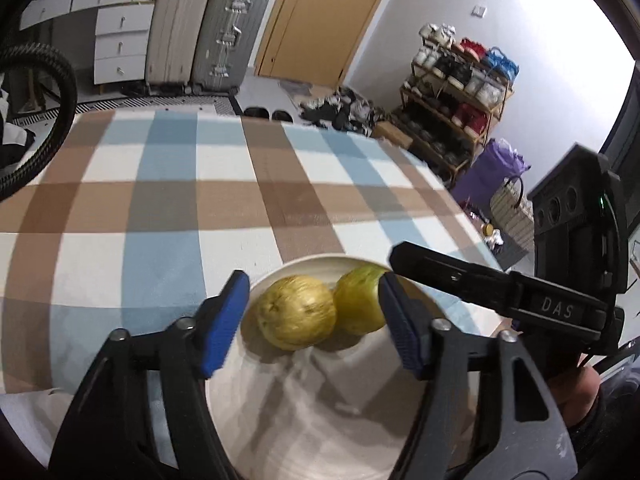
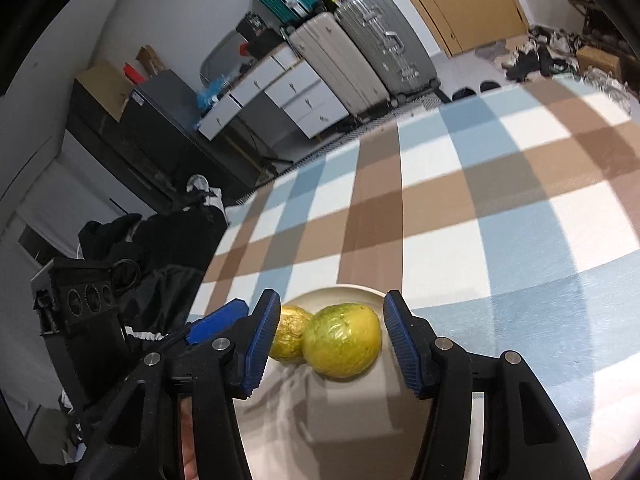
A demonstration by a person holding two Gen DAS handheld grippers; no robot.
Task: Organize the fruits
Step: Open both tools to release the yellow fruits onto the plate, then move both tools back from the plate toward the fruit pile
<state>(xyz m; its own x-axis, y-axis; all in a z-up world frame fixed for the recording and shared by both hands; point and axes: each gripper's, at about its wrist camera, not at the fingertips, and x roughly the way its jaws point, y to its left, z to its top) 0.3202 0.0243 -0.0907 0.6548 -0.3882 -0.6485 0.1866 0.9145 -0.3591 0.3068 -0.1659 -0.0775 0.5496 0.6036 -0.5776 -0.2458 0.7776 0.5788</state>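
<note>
1. Left tool (image 1: 312, 320) spread, empty, above plate (image 1: 280, 432).
2. Right tool (image 2: 330, 338) spread, empty, flanking 1 fruit.
3. 2 fruits (image 1: 296, 312) (image 2: 342, 340) touching, on plate, checked bench (image 1: 160, 200).

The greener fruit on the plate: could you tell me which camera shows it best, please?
The right wrist view: the greener fruit sits whole between the open right gripper. In the left wrist view, the left gripper finger hides part of it.
</note>
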